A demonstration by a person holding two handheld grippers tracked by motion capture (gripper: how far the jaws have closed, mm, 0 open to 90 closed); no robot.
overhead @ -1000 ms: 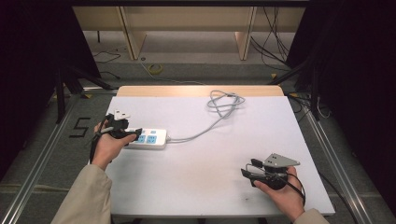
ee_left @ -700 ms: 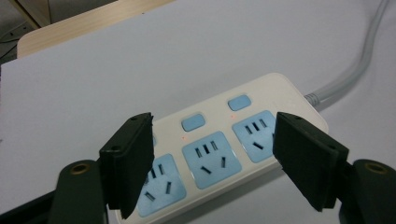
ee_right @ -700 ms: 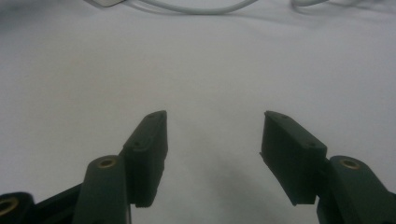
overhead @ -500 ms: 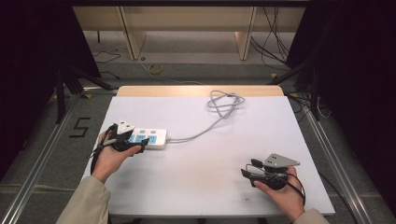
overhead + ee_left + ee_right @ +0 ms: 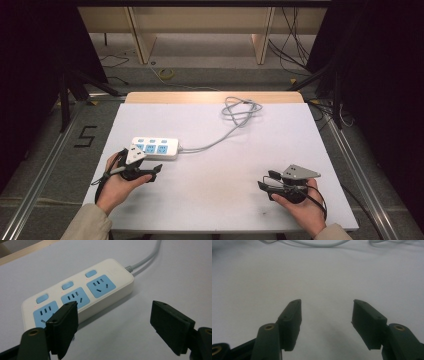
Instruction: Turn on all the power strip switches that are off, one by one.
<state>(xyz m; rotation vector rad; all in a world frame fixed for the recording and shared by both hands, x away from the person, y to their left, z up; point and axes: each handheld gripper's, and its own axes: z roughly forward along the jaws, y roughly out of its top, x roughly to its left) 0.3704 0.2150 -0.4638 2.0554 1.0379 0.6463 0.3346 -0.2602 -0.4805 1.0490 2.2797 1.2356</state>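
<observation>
A: What lies on the desk [image 5: 210, 200]?
B: A white power strip [image 5: 156, 148] with blue sockets, left of centre in the high view, its grey cable [image 5: 235, 117] looping toward the upper middle.
A: And the left gripper [image 5: 156, 171]?
B: Just below the strip; its jaws have just been opening, nothing between them.
A: The right gripper [image 5: 264, 181]?
B: Lower right, jaws apart over bare desk.

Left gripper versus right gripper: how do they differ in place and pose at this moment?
The left gripper sits just in front of the power strip; the right gripper rests over bare table, far from it. The left's jaws have just been opening and stand wider than the right's. Both are open with nothing between them.
</observation>
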